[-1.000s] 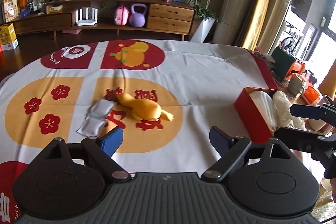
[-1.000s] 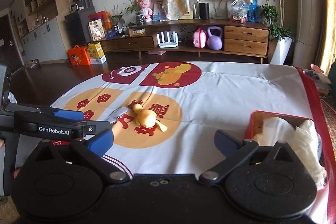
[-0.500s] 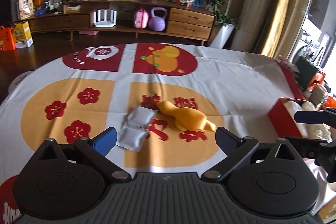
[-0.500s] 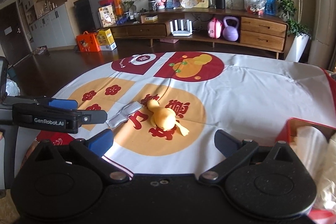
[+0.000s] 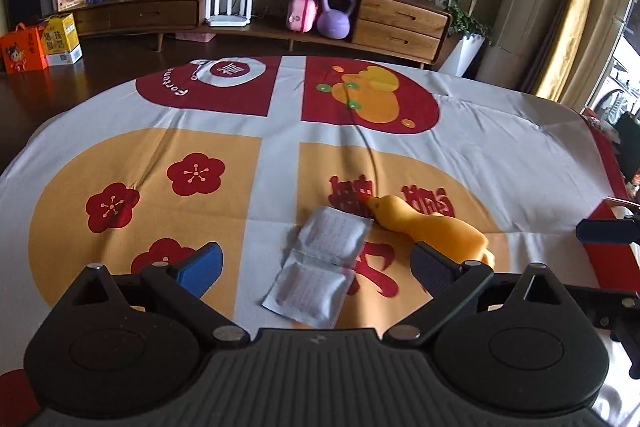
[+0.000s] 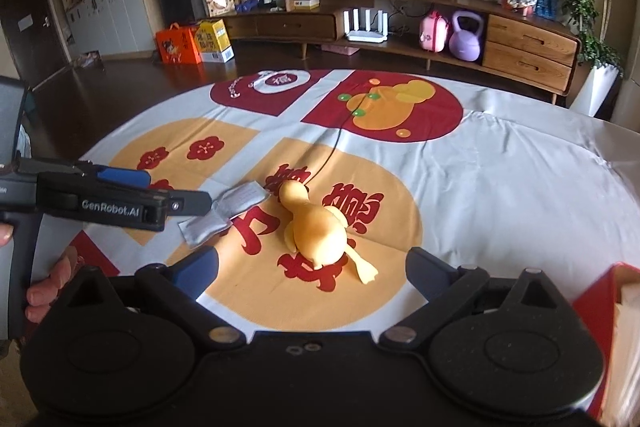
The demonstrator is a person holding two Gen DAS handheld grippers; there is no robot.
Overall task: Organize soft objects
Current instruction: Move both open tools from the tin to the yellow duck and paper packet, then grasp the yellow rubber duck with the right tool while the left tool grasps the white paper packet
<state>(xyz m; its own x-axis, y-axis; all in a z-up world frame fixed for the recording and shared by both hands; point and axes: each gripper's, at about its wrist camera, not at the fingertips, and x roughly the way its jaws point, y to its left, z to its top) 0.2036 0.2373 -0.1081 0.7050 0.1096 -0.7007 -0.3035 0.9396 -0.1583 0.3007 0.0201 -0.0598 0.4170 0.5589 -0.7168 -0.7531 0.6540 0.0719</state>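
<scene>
A yellow soft duck lies on its side on the patterned tablecloth. A pair of joined grey soft pouches lies flat just left of it. My left gripper is open and empty, jaws wide, directly before the pouches. My right gripper is open and empty, jaws either side of the duck's tail end. The left gripper also shows at the left in the right wrist view.
A red box holding white soft items stands at the table's right edge. The tablecloth covers a round table. A wooden sideboard with a purple kettlebell stands beyond, across dark floor.
Both grippers moved left and closer to the table's middle. The pouches now sit between the left jaws, the duck between the right jaws. The red box slid toward the right edge.
</scene>
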